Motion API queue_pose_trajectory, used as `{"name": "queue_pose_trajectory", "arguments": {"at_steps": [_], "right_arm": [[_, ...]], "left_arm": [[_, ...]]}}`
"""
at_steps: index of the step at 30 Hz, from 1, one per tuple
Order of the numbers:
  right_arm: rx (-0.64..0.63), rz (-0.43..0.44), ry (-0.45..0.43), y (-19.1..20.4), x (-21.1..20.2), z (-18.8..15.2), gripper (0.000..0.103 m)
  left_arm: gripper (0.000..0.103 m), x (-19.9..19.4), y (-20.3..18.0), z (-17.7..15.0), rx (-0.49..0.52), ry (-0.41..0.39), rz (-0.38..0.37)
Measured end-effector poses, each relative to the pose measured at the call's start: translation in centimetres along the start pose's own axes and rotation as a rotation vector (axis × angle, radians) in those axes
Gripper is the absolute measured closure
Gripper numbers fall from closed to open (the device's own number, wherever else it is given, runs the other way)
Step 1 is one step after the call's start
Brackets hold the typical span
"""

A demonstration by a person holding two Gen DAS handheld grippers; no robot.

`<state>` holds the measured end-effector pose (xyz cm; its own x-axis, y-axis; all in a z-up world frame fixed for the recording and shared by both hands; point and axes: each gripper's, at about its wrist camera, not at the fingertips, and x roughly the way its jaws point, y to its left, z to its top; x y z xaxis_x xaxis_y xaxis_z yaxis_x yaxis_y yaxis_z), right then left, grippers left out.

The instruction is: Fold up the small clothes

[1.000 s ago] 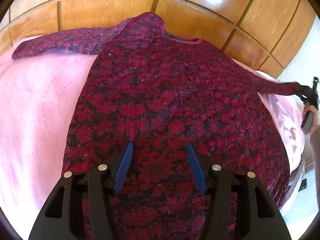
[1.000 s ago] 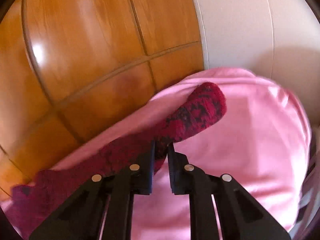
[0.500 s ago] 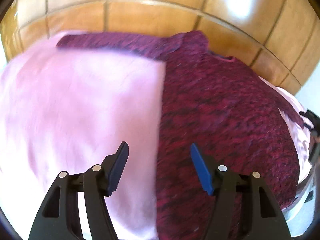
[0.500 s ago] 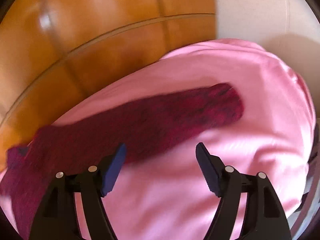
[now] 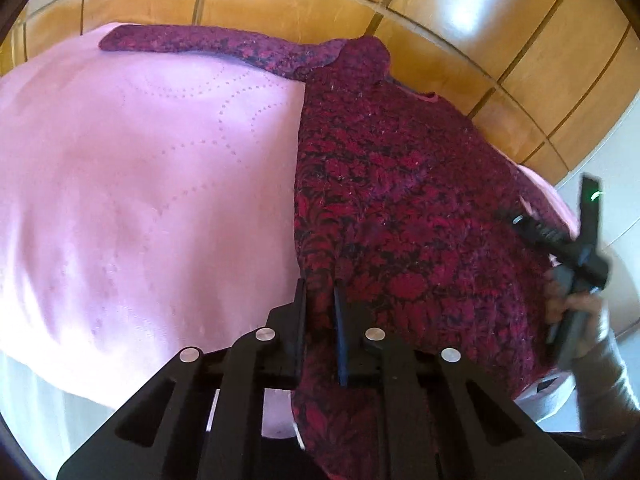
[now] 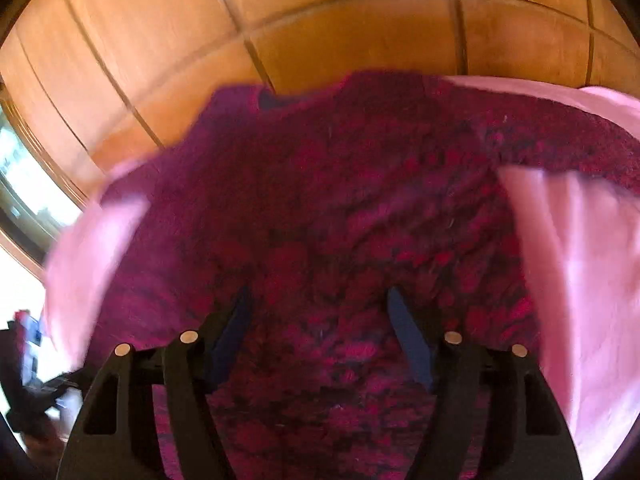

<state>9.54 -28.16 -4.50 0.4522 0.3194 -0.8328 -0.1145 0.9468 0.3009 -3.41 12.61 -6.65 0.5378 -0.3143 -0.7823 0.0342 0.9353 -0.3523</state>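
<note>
A dark red floral garment lies flat on a pink bedspread, with one long sleeve stretched out to the left along the far edge. My left gripper is at the garment's left side edge near the hem. Its jaws are closing, and the pads pinch that edge of fabric. In the blurred right wrist view, my right gripper hovers over the garment's body. Its jaws stand wide, closing slightly, with nothing pinched. The other sleeve runs off to the right.
Glossy wooden panels rise right behind the bed. The bedspread drops off at the near edge. A hand in a grey sleeve holds the right gripper at the bed's right side. Dark clutter sits low on the left.
My left gripper went from over the garment's middle to its left edge and shut on it. My right gripper let go of the sleeve cuff, opened, and swung over the garment's body.
</note>
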Motion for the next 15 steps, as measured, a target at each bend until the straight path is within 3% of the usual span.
{"name": "queue_pose_trajectory", "arguments": {"at_steps": [2,4,8,11,15], "right_arm": [[-0.031,-0.037,-0.031,0.4,0.4,-0.9,0.033],[-0.050,-0.043,-0.039,0.8,0.3,-1.4,0.020],[-0.111,-0.039,-0.013,2.2,1.1,-1.8,0.002],[-0.136,-0.073,0.004,3.0,1.1,-1.3,0.002],[-0.137,-0.068,0.006,3.3,1.8,-0.9,0.002]], "left_arm": [[0.083,-0.8,1.4,1.3,-0.052,-0.058,-0.019],[0.048,-1.8,3.8,3.8,-0.141,-0.150,-0.007],[0.046,-2.5,8.3,9.8,-0.258,-0.267,0.080],[0.046,-1.9,12.0,15.5,-0.348,-0.314,0.138],[0.046,0.6,16.5,21.3,-0.483,-0.298,0.164]]}}
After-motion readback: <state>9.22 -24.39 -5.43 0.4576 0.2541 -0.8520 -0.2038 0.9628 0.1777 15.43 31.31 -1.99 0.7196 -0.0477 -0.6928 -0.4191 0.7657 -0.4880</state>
